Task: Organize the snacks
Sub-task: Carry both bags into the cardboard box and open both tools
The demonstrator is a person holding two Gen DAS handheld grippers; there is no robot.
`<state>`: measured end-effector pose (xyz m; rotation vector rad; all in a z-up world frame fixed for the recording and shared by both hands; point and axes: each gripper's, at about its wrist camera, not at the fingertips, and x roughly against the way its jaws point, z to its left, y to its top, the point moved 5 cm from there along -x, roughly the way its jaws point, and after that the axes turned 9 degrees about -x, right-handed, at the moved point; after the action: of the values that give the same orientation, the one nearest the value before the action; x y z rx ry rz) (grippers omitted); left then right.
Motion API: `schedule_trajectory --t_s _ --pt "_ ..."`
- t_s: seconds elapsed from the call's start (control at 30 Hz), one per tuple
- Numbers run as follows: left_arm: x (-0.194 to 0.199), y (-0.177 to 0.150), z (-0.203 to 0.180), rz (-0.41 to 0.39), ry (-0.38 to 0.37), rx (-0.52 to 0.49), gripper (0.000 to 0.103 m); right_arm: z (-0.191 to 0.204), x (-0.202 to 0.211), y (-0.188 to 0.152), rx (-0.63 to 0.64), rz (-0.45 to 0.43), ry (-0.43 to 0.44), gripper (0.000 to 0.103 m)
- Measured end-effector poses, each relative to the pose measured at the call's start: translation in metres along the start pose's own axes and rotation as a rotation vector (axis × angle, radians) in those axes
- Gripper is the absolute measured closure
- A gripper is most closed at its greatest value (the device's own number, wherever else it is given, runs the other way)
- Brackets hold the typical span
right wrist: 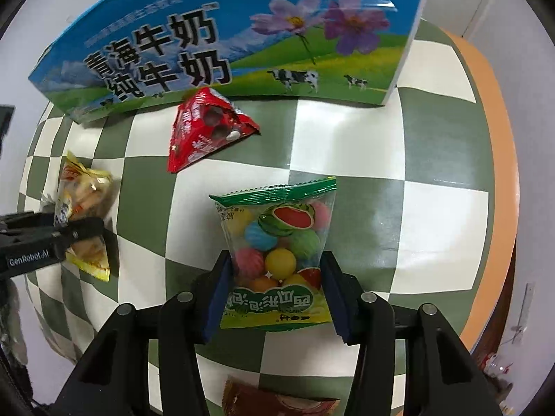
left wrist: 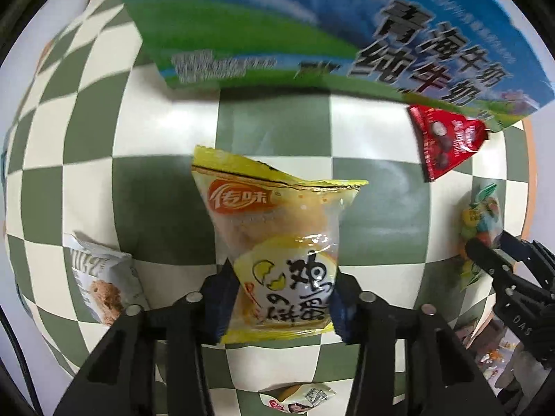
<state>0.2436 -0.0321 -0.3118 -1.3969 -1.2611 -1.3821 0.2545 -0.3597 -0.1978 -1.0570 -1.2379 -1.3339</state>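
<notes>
We note the milk carton box standing at the far side of the checkered table, beyond both grippers. Left gripper is clenched on the yellow egg-cake packet; right gripper grasps the watermelon gum bag. Both packets' long axes point toward the box. The red candy packet lies loose against it, nearer the right gripper.

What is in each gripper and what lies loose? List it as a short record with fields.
left gripper: shut on yellow egg-cake packet
right gripper: shut on watermelon gum bag
loose: red triangular packet, beside the box
box: blue milk carton box, at the far edge
surface: green and white checked table
</notes>
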Motion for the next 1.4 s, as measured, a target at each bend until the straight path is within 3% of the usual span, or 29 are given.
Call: schedule_trajectory --t_s 0.3,0.47,0.6,0.7,0.87,1.0,1.2,1.3,1.4 --pt "0.016 0.007 -0.023 -0.007 0.01 -0.039 0.069 0.019 0.0 0.002 0.009 0.002 0.03 0.053" --pt "-0.025 0.013 -0.016 0.117 -0.012 -0.055 0.068 0.024 -0.007 0.006 0.007 0.018 0.035 0.052" --pt "-0.028 0.012 -0.014 0.102 -0.005 -0.045 0.071 0.025 -0.015 0.011 0.002 0.042 0.038 0.052" --pt "-0.014 0.01 -0.018 0.078 -0.038 -0.027 0.077 0.026 -0.017 0.014 -0.005 0.04 0.05 0.052" --pt "0.028 0.009 -0.019 0.014 -0.099 0.005 0.077 0.024 -0.004 0.015 -0.03 0.016 0.1 0.053" --pt "0.09 0.021 -0.023 -0.069 -0.149 -0.003 0.077 0.032 0.029 0.015 -0.047 -0.015 0.192 0.053" --pt "0.175 0.068 -0.013 -0.174 -0.159 -0.026 0.077 0.062 0.104 0.05 -0.039 -0.141 0.346 0.053" --pt "0.192 0.096 -0.002 -0.197 -0.112 -0.025 0.077 0.075 0.131 0.082 -0.043 -0.19 0.407 0.053" --pt "0.178 0.139 0.001 -0.187 -0.062 -0.011 0.076 0.088 0.14 0.12 -0.052 -0.222 0.422 0.053"
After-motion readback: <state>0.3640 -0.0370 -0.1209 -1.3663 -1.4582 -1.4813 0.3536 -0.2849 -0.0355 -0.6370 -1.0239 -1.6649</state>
